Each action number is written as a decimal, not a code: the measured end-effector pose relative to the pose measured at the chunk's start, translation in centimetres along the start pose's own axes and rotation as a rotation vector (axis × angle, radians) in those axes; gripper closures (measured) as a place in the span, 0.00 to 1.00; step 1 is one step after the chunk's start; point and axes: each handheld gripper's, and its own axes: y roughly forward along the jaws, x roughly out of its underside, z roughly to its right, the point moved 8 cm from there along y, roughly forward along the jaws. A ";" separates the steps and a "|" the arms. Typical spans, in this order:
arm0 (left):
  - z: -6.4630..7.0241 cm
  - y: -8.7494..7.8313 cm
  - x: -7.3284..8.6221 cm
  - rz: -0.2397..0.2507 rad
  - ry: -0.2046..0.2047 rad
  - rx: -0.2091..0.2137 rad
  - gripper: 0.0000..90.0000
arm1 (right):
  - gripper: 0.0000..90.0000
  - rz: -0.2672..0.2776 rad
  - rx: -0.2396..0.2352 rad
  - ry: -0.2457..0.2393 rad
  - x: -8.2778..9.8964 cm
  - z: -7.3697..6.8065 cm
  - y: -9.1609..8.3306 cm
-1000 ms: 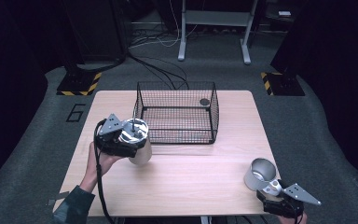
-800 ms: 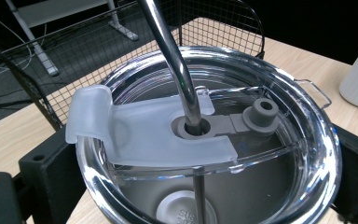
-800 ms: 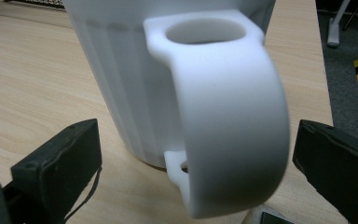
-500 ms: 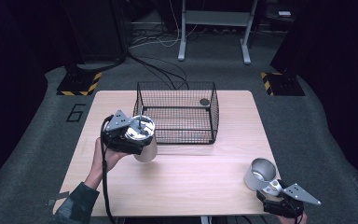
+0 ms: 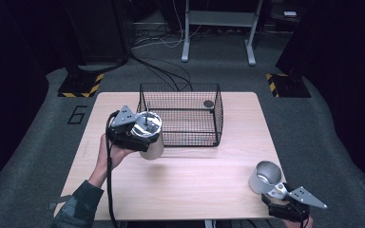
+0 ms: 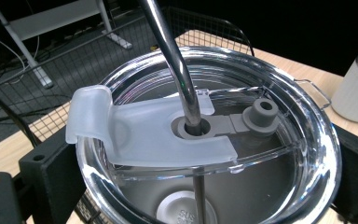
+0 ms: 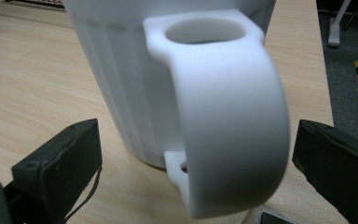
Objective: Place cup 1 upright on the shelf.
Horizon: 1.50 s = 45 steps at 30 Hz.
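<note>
A steel tumbler (image 5: 153,145) with a clear lid (image 6: 205,154) and a metal straw (image 6: 172,60) hangs above the table, close to the front left corner of the wire basket (image 5: 180,114). My left gripper (image 5: 144,130) is shut on the tumbler, its jaws pressing the rim from both sides. At the front right stands a white mug (image 5: 265,176) on the table. The right gripper (image 5: 278,191) is open, and the mug's handle (image 7: 228,135) sits between its two jaws with a gap on each side.
The black wire basket stands at the back middle of the wooden table (image 5: 195,185), with a small dark round object (image 5: 208,103) in its far right corner. Beyond the table lie cables, a stand's legs and striped floor markers.
My left gripper has carried the tumbler to the right and farther from the person, up to the basket's front left corner. The right gripper and the mug stayed put.
</note>
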 end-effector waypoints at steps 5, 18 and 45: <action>-0.2 0.3 -0.9 0.014 0.003 -0.003 0.04 | 0.01 0.001 -0.002 0.001 0.0 0.0 0.0; -0.5 1.0 -3.4 0.026 0.016 -0.002 0.04 | 0.01 0.000 0.001 0.008 0.0 0.0 0.0; -2.7 2.7 -6.7 0.029 0.009 -0.049 0.04 | 0.02 0.002 -0.001 0.003 0.0 0.0 0.0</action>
